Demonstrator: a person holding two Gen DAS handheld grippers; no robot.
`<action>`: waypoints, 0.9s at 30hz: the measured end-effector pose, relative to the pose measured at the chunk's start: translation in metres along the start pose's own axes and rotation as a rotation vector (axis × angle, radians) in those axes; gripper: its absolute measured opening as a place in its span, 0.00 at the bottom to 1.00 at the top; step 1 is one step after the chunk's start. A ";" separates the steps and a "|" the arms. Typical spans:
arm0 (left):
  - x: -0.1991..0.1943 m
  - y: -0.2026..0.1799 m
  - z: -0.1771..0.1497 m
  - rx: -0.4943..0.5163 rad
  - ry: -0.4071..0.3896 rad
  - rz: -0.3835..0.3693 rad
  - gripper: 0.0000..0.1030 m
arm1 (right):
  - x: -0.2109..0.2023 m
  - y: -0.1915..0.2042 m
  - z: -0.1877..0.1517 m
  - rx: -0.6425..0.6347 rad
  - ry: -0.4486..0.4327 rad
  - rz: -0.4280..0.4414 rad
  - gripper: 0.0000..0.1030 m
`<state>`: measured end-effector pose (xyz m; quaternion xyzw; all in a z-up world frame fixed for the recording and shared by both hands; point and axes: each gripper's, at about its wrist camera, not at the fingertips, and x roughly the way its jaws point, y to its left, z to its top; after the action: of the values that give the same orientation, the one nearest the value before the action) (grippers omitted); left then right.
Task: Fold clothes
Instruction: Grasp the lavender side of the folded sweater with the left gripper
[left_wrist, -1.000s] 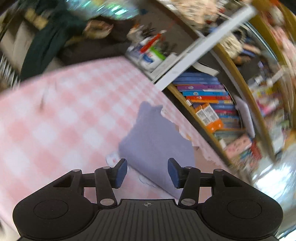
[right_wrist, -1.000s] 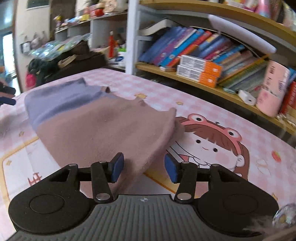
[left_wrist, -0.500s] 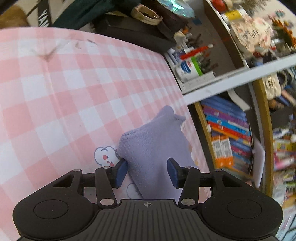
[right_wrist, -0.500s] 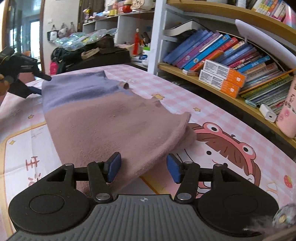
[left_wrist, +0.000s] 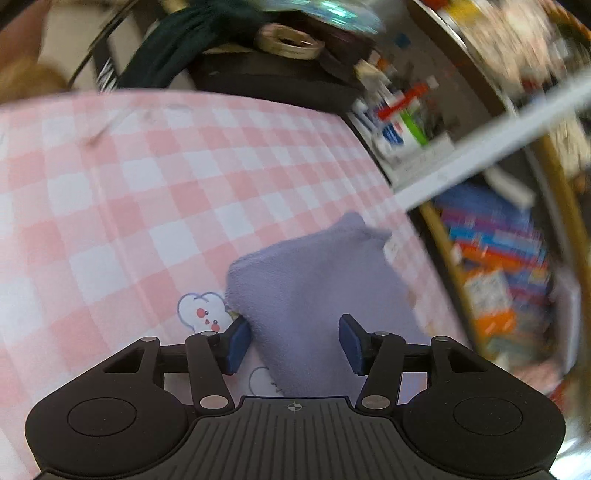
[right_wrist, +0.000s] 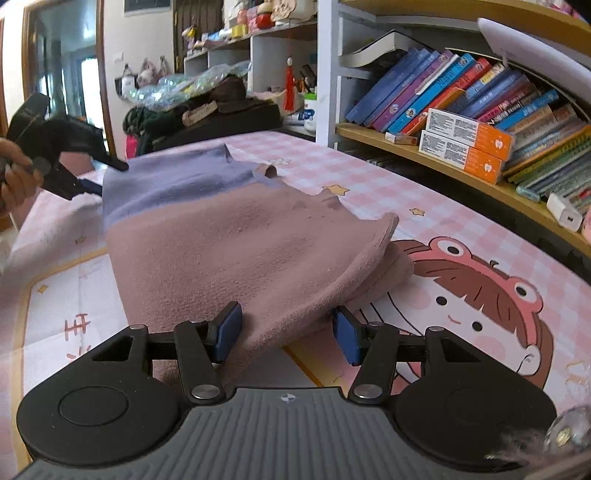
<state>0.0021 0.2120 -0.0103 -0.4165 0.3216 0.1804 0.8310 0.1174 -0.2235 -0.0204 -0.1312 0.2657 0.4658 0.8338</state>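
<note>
Home room: crammed bookshelf (right_wrist: 480, 107) at right, cartoon checked tablecloth (right_wrist: 461, 266) (child's motif), trinkets (right_wrist: 266, 11) top centre.

In the left wrist view, motion blur smears the bookshelf (left_wrist: 509, 258) along the right of the frame, so no titles can be read. In the right wrist view, the hand (right_wrist: 14, 173) at the left edge is cut off, and the garment (right_wrist: 240, 243) hides the tablecloth (right_wrist: 461, 236) at the frame's centre.

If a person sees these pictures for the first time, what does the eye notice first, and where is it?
First comes the two-colour garment, lilac at the far end and dusty pink at the near end, lying on the pink checked tablecloth. Each end lies between open pads: the right tool at the pink end, the left tool at the lilac end. Colourful books fill the shelf on the right.
</note>
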 end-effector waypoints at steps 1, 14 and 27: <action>0.001 -0.006 -0.001 0.033 0.001 0.022 0.54 | 0.000 -0.001 -0.001 0.007 -0.006 0.005 0.50; -0.006 0.002 -0.019 -0.084 -0.123 -0.015 0.12 | -0.003 0.006 -0.002 -0.023 -0.020 -0.017 0.50; -0.015 -0.047 -0.025 0.241 -0.149 -0.033 0.36 | -0.003 0.004 -0.002 -0.012 -0.019 -0.010 0.50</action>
<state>0.0081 0.1636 0.0156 -0.3041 0.2715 0.1573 0.8995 0.1119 -0.2239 -0.0198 -0.1331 0.2545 0.4646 0.8377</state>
